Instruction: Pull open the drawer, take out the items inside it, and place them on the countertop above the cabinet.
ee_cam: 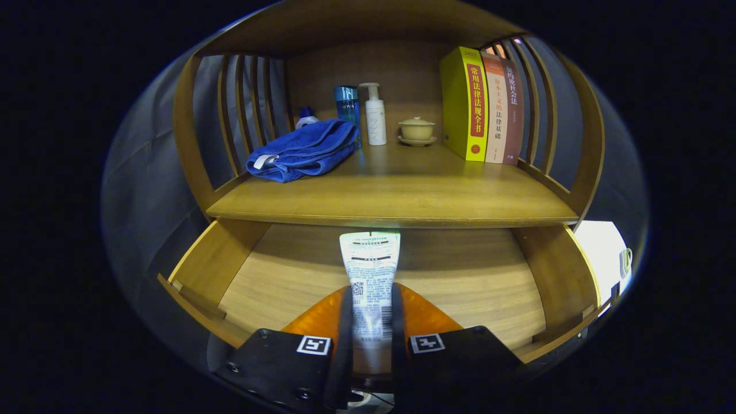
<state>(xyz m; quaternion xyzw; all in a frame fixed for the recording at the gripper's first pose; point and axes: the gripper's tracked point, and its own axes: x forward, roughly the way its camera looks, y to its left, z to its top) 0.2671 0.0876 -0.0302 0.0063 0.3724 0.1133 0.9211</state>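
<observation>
Drawer [241, 270]: tongs [371, 322] grip tube [370, 270] lengthwise.

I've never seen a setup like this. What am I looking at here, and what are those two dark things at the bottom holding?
You are looking through a camera mounted on a hand-held gripper, a two-fingered tool that a person carries. The dark shapes at the bottom are its jaws, closed on a white tube with printed text. Below the tube is an open wooden drawer. Above it is the countertop of a small wooden cabinet, where a folded blue towel, a blue bottle, a white pump bottle, a small lidded cup on a saucer and some upright books already stand.
</observation>
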